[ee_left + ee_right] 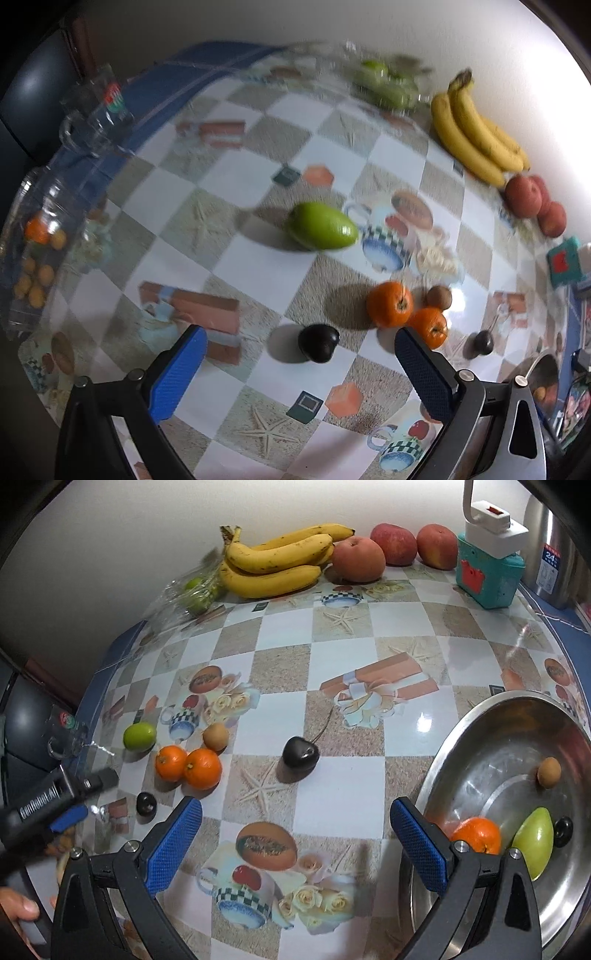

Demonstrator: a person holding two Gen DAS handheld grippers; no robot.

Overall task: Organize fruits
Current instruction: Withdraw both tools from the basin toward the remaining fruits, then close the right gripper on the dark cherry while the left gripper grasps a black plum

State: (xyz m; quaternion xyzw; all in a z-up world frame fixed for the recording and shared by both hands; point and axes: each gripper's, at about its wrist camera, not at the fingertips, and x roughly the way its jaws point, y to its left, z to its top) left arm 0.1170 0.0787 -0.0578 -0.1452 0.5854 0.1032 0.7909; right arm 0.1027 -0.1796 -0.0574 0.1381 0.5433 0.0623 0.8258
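Both my tools are spread wide and empty. Left tool [299,363] hovers over a dark cherry [318,343] on the worktop [258,266]. Right tool [295,834] sits beside the steel bowl [461,731], which holds an orange [476,834], a green fruit [535,840] and a small brown fruit [549,772]. Two oranges [188,766] lie loose.

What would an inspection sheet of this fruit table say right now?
Surface: patterned tablecloth.
Job's things: metal bowl holds an orange, green fruit, brown fruit and dark fruit; two oranges, a lime and dark plum lie loose; bananas and apples by the wall.
Clutter: teal toy box, glass mug.
Grippers: left claw and right claw open, empty.
Cables: nothing seen.
Surroundings: white wall.
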